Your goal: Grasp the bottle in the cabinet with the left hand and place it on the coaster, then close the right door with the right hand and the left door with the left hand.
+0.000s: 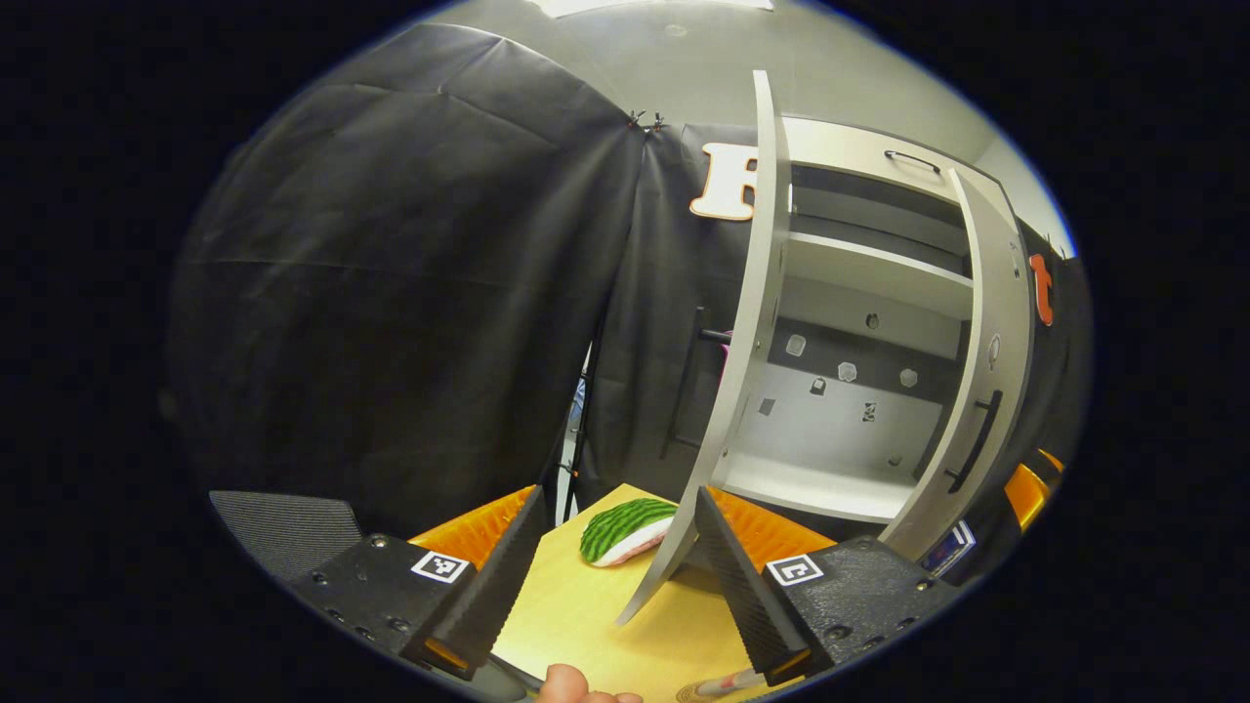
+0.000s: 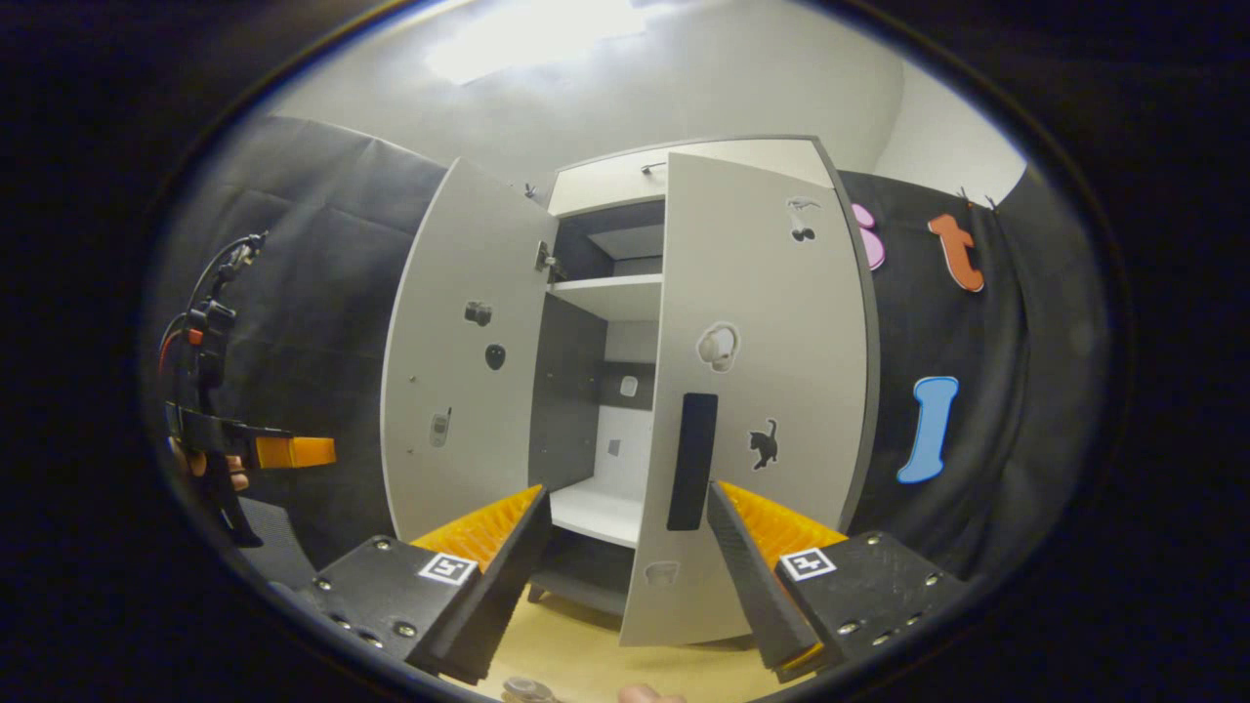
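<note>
The grey cabinet (image 2: 684, 166) stands on the yellow table (image 1: 586, 615) with both doors swung out. In the left gripper view my left gripper (image 1: 619, 490) is open. The left door (image 1: 752, 322) shows edge-on and runs down into the gap, close to the right-hand finger. The lower shelf (image 1: 820, 483) holds nothing. A pale object on a round mat (image 1: 695, 693) peeks in at the bottom edge, too cut off to name. In the right gripper view my right gripper (image 2: 627, 488) is open, just in front of the right door (image 2: 771, 322) and its black handle (image 2: 691, 459).
A toy watermelon slice (image 1: 625, 527) lies on the table by the left door's foot. In the right gripper view a hand holds the left gripper (image 2: 283, 451) far left, beside the left door (image 2: 459, 371). A black chair back (image 1: 283, 527) stands low on the left.
</note>
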`<action>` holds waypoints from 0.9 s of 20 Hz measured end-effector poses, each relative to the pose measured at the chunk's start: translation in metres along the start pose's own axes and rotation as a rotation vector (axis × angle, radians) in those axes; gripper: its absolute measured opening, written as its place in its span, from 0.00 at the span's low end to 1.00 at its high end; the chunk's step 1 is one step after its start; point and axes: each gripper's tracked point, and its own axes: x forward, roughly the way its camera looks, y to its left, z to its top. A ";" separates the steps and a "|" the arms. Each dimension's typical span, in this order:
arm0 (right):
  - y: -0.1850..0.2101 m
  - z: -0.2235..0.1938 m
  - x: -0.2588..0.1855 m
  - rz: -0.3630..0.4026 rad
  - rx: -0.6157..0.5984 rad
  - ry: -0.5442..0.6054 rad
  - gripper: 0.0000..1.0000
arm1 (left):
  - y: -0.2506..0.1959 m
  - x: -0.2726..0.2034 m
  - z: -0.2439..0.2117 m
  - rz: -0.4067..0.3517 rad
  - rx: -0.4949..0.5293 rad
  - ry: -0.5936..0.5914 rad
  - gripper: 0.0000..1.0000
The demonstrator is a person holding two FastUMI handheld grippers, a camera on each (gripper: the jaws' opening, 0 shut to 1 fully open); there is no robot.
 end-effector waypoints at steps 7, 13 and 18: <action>-0.008 0.000 0.005 -0.017 -0.010 -0.001 0.97 | 0.009 0.014 0.001 0.041 -0.001 -0.009 0.95; -0.024 -0.004 0.009 -0.063 -0.017 0.000 0.97 | 0.008 0.040 0.005 0.041 0.014 -0.023 0.95; -0.037 -0.011 0.009 -0.118 -0.008 0.010 0.97 | -0.012 0.064 0.004 -0.004 0.018 -0.014 0.95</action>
